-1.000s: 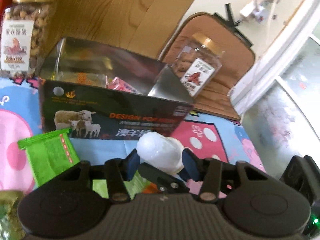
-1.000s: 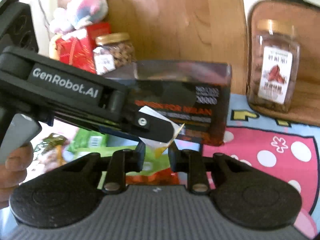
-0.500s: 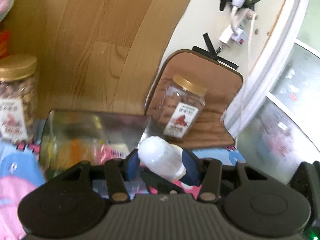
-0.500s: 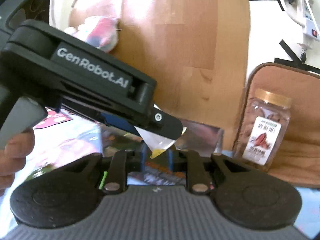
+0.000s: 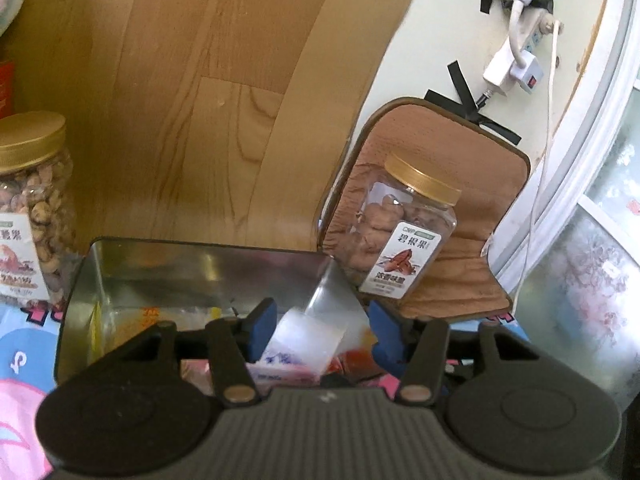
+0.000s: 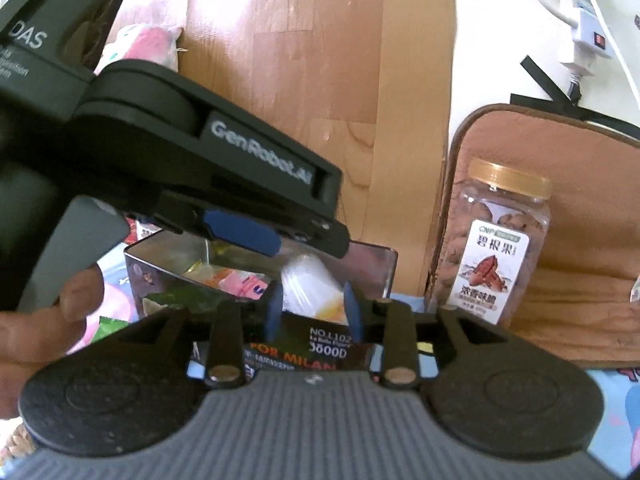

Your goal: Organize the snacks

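A white puffy snack packet (image 5: 304, 340) hangs blurred over the open metal tin (image 5: 200, 246), whose bottom holds several small wrapped snacks. My left gripper (image 5: 324, 330) straddles the packet with its jaws opening; the packet lies close to the left pad and there is a gap at the right pad. In the right wrist view the same packet (image 6: 310, 284) sits just beyond my right gripper (image 6: 314, 312), whose jaws are also opening and do not press on it. A blue-padded finger (image 6: 240, 232) of the left gripper crosses above the tin (image 6: 376, 252).
A pecan jar (image 5: 404, 240) stands on a brown cushion (image 5: 464, 184) right of the tin. A nut jar (image 5: 28, 208) stands at its left. A wooden panel rises behind. A power strip (image 5: 520, 60) and cable hang on the wall. A person's hand (image 6: 40, 320) holds the left gripper.
Both grippers rose and came over the tin's open top. Their jaws widened and the white packet, gripped before by both, slipped free of the pads.
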`<state>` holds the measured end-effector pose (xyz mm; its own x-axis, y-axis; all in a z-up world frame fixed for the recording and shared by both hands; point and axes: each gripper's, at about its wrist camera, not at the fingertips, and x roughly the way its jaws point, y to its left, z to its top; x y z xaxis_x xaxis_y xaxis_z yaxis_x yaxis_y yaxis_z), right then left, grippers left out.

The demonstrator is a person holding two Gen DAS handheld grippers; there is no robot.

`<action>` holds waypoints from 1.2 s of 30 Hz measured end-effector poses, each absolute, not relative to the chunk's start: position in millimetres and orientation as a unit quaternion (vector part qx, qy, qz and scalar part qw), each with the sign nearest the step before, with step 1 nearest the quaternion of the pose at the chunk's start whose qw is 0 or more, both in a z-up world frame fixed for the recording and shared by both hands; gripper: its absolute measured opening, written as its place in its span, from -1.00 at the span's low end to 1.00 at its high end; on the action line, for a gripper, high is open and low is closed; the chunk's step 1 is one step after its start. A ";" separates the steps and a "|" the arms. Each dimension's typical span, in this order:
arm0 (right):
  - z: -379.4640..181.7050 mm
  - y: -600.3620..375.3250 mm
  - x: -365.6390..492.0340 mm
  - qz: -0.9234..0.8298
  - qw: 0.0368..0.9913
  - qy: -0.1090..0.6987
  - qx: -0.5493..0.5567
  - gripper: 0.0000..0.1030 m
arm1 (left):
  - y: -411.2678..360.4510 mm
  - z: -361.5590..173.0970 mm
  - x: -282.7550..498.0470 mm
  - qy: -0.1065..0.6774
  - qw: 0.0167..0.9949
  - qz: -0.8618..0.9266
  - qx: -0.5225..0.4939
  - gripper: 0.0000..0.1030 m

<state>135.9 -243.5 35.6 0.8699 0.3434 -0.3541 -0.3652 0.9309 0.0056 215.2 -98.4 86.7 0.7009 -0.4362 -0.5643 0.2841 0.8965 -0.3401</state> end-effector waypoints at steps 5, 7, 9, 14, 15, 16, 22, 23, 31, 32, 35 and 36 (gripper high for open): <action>37.4 -254.2 112.3 0.173 0.970 0.169 0.002 -0.29 | -81.3 98.2 179.9 0.317 0.921 -0.199 -0.109 0.02; 34.9 -260.6 95.9 0.179 0.969 0.168 0.024 -0.29 | -74.1 98.9 157.9 0.317 0.923 -0.192 -0.101 0.02; 29.6 -265.4 77.7 0.185 0.966 0.175 0.047 -0.29 | -68.1 94.2 135.5 0.318 0.928 -0.176 -0.083 0.02; 11.3 -269.1 30.2 0.187 0.957 0.201 0.098 -0.29 | -66.0 72.1 86.0 0.328 0.936 -0.122 -0.033 0.02; 7.8 -269.5 22.6 0.184 0.954 0.208 0.113 -0.29 | -64.5 68.4 78.9 0.333 0.935 -0.117 -0.036 0.02; 5.8 -270.1 18.1 0.182 0.952 0.214 0.126 -0.29 | -62.8 65.4 72.8 0.336 0.934 -0.113 -0.040 0.02; 7.9 -266.2 -10.0 0.163 0.948 0.221 0.160 -0.29 | -56.6 58.3 39.8 0.333 0.938 -0.089 -0.031 0.02; 9.9 -266.7 -13.0 0.162 0.948 0.219 0.167 -0.29 | -55.1 57.7 34.4 0.332 0.939 -0.087 -0.031 0.02; 16.6 -259.9 -43.9 0.156 0.948 0.194 0.196 -0.25 | -37.3 50.4 -2.2 0.322 0.944 -0.066 -0.028 0.02; 16.4 -258.8 -45.5 0.156 0.948 0.194 0.197 -0.19 | -35.0 48.9 -5.8 0.321 0.945 -0.064 -0.028 0.02; 13.4 -255.1 -51.4 0.158 0.948 0.193 0.200 -0.19 | -28.3 44.4 -12.3 0.320 0.945 -0.058 -0.027 0.02; 12.3 -253.6 -52.2 0.158 0.947 0.194 0.199 -0.19 | -26.2 42.7 -13.1 0.321 0.945 -0.055 -0.026 0.02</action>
<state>-52.2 -253.6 12.3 0.8745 0.3773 -0.3049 -0.2227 0.8706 0.4387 -13.1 -26.2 42.7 0.7879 -0.1201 -0.6040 0.0868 0.9927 -0.0843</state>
